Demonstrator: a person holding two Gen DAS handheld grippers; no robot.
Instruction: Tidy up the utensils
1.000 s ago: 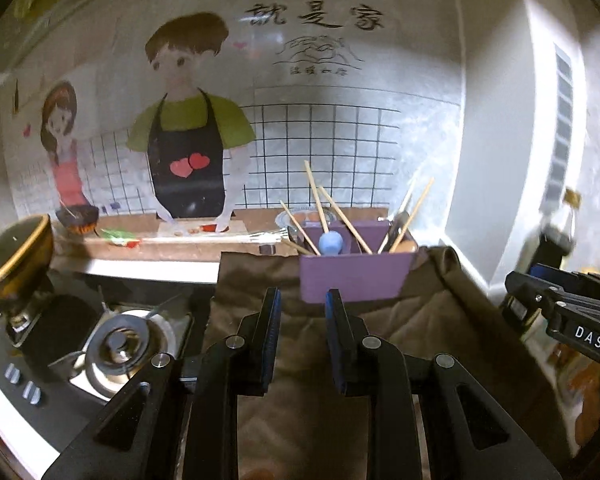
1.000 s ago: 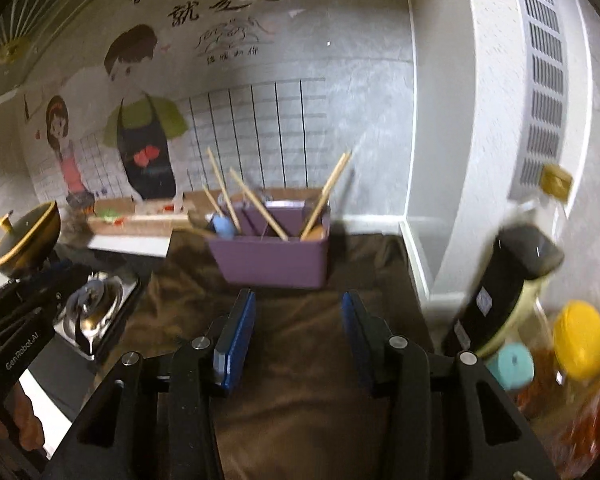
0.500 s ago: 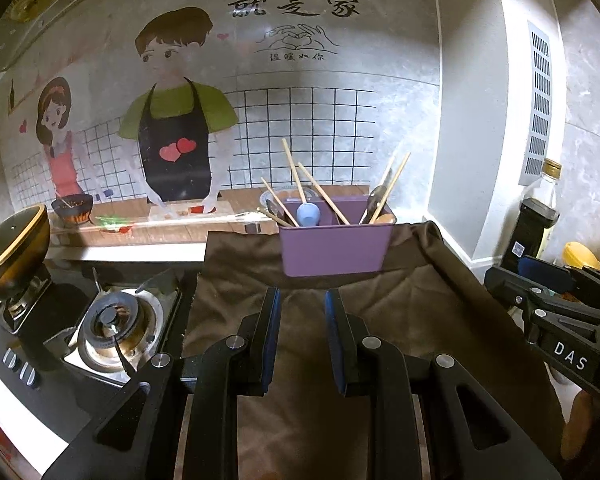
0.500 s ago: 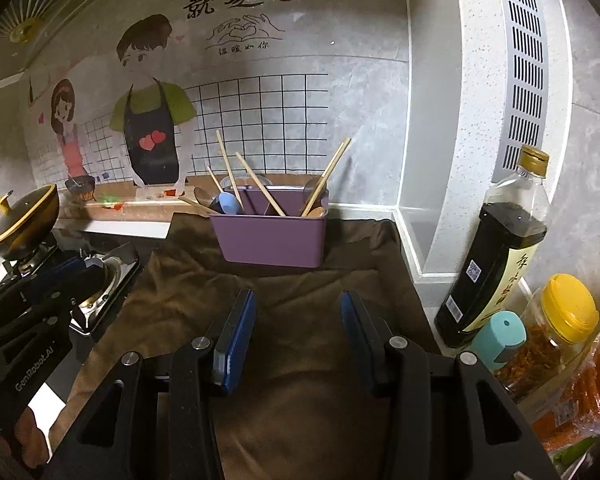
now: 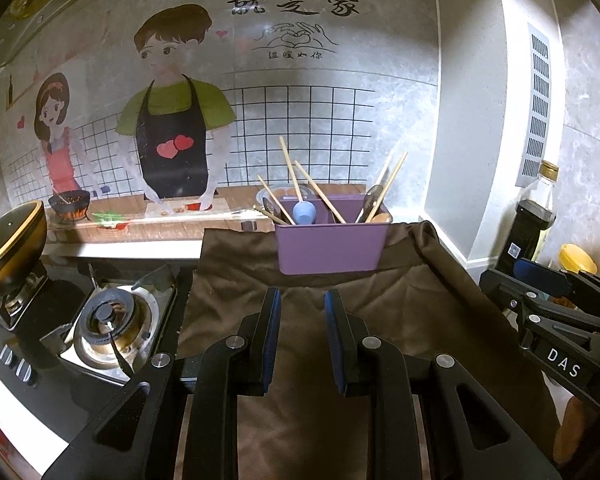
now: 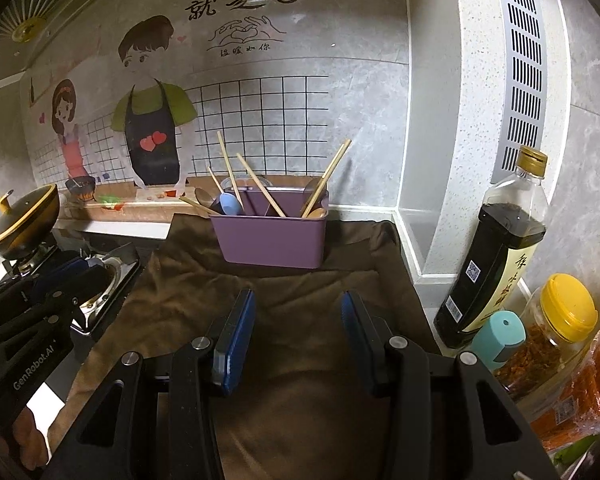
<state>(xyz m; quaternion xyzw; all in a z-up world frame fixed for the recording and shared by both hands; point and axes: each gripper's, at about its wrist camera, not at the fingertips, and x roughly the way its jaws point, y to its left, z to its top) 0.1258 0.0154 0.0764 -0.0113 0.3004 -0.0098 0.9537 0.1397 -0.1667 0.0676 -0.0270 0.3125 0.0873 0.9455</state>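
Looking along both tools, we found each claw empty. The left gripper had its jaws parted only a little, with bare brown cloth showing in the gap; the right gripper stood noticeably wider, also over bare cloth. Neither touched any utensil.

The utensils all stood in the purple holder at the back of the cloth, near the wall. Several wooden chopsticks leaned out of the left compartment with a blue spoon, and another pair of sticks leaned in the right compartment beside what looked like a wooden spoon and a metal one. We saw nothing loose on the cloth.

That layout fitted two readings: every piece gathered into the holder and the tools backing off, or a mixed holder waiting to be sorted by kind. We could not settle which, so we judged only what good handling there would have required.

Any reach into that holder would have called for a straight approach from the front, with the jaws aligned across a single stick, not a crossed bundle. The sticks leaned at odd angles, so a careless grip could have levered a neighbour out. The holder looked light, and steadying it with the other tool seemed wise. The bottle and jars to the right left little room for swinging.
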